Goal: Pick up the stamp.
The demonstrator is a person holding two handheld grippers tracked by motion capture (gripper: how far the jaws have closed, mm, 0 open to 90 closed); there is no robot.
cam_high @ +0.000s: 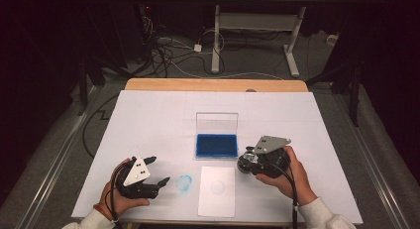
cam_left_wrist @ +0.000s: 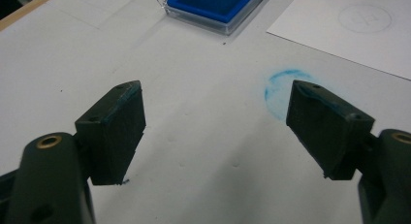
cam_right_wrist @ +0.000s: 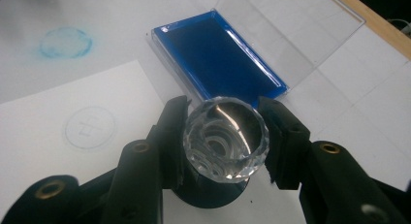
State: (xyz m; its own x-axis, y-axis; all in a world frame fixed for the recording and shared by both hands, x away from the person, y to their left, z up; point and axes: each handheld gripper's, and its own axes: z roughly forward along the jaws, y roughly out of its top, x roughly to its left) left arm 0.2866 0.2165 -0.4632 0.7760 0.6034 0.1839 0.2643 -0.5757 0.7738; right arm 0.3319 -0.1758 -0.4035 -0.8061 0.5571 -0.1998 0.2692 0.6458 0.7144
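Observation:
A clear crystal-handled stamp (cam_right_wrist: 225,139) with a dark base sits between the jaws of my right gripper (cam_right_wrist: 224,136), which is shut on it; from above the stamp (cam_high: 246,161) is just right of the paper. The blue ink pad (cam_high: 216,144) lies in an open clear case with its lid (cam_high: 217,123) standing up behind. A white sheet of paper (cam_high: 217,191) with a faint round print lies in front of the pad (cam_right_wrist: 220,56). My left gripper (cam_high: 157,170) rests open near the front left, beside a blue ink ring (cam_left_wrist: 278,88) on the table.
The white table cover (cam_high: 148,120) spreads around the pad and paper. A wooden table edge (cam_high: 213,84) shows at the far side. Beyond it, cables and a desk frame (cam_high: 255,35) stand on the floor.

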